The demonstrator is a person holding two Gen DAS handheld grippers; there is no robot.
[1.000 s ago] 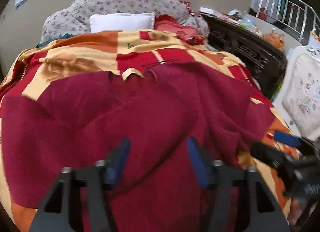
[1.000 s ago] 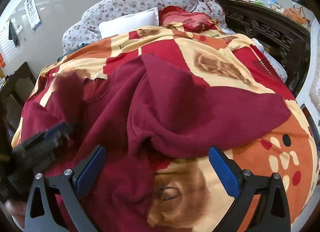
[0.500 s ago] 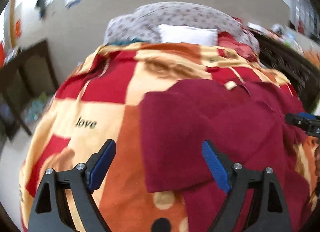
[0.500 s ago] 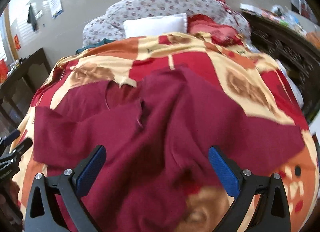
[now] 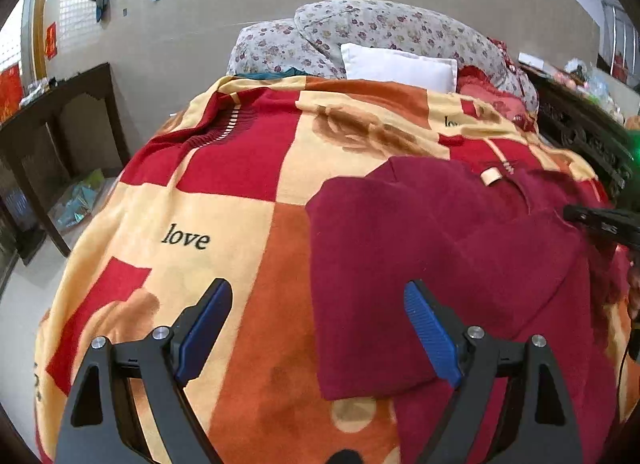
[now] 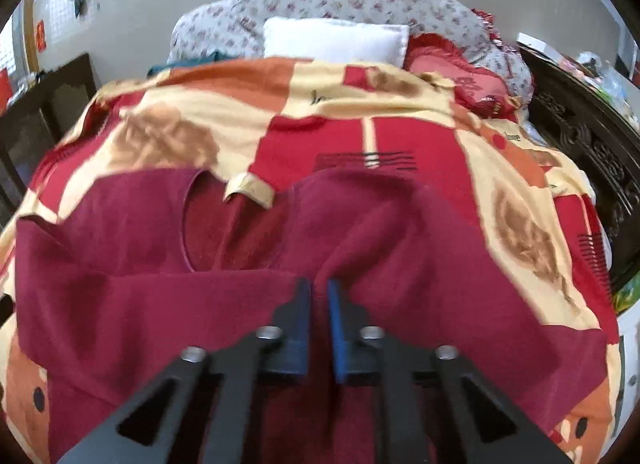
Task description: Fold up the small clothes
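A dark maroon garment [image 5: 440,244] lies spread on a red, orange and cream blanket [image 5: 224,204], its left part folded over with a straight edge. My left gripper [image 5: 318,288] hangs open above that left edge, one finger over the blanket, the other over the garment, nothing pressed between them. In the right wrist view the maroon garment [image 6: 160,296] shows its neck opening and a beige label [image 6: 250,186]. My right gripper [image 6: 320,284] is shut on a raised fold of the cloth near its middle. The right gripper [image 5: 600,220] also shows at the right edge of the left wrist view.
A white pillow [image 5: 400,64], a floral quilt [image 5: 380,24] and a red cushion [image 6: 452,72] sit at the head of the bed. A dark wooden table [image 5: 60,124] stands to the left, carved dark furniture [image 6: 592,144] to the right.
My left gripper swung left from the middle of the garment to its left edge and widened. My right gripper shifted over the garment's middle and closed from wide open onto a fold.
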